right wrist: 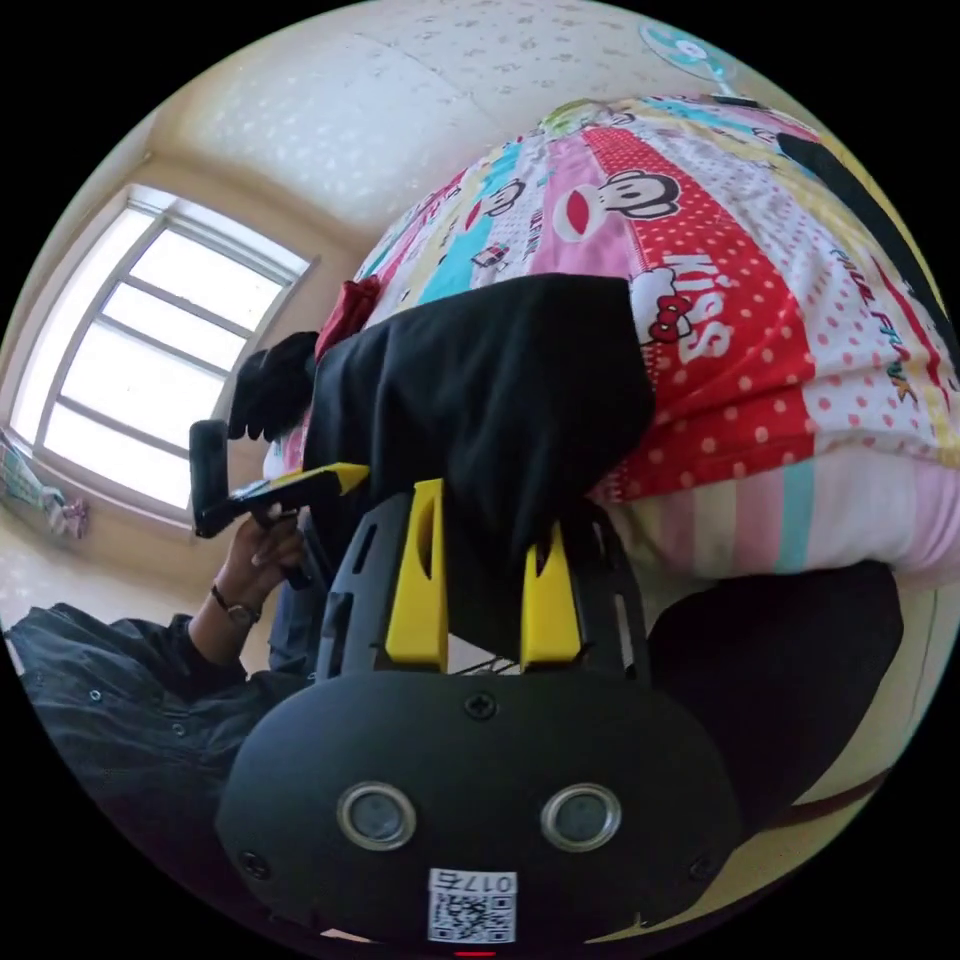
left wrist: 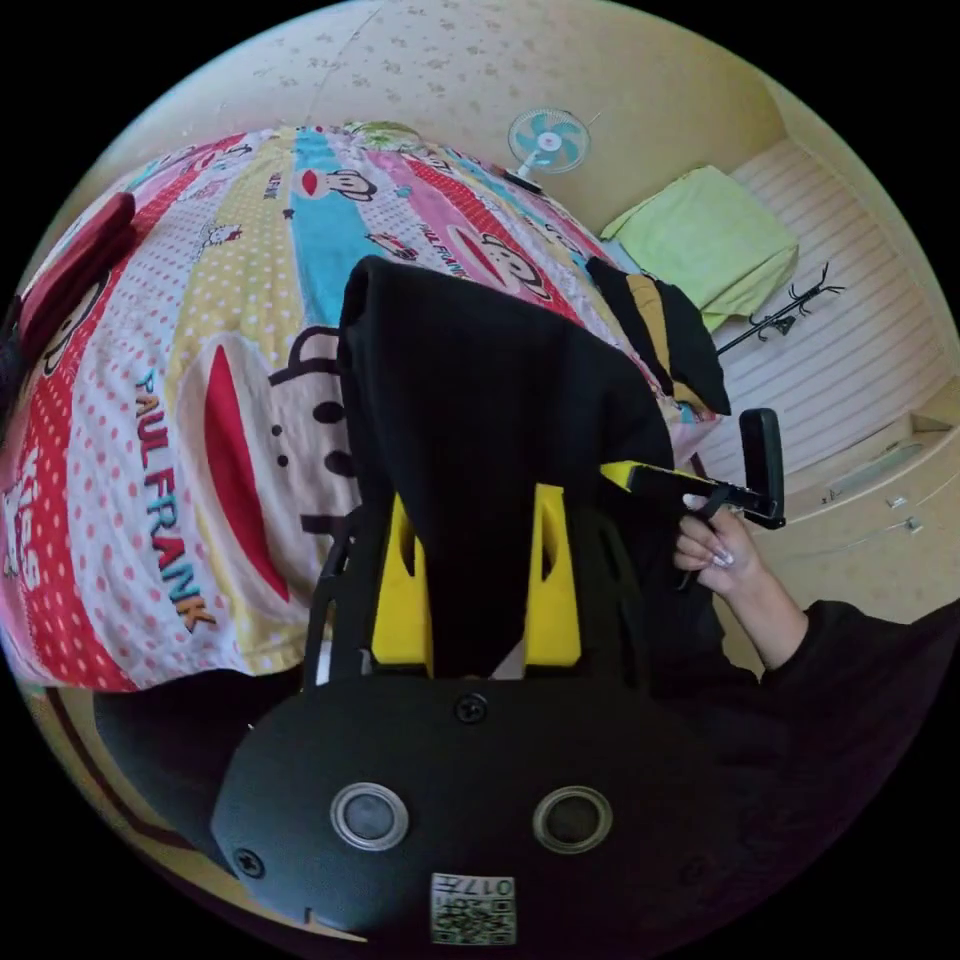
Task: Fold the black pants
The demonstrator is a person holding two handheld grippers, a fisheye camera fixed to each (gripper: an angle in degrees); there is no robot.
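Yellow-jawed left tool [left wrist: 490, 580], right tool [right wrist: 485, 590] clamp soft matte black pants [left wrist: 480, 400].

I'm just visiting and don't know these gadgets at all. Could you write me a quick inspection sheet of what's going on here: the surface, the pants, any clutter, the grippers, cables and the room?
Surface: bed with a colourful cartoon sheet.
Job's things: black pants, lifted off the bed, hanging from both grippers.
Clutter: black and yellow garment near the bed's edge; dark red cloth at the far side; green cloth beyond the bed.
Grippers: left gripper and right gripper each have yellow jaws closed on pants fabric.
Cables: nothing seen.
Surroundings: wall fan, coat rack, bright window, a person's hand on the other gripper's handle.
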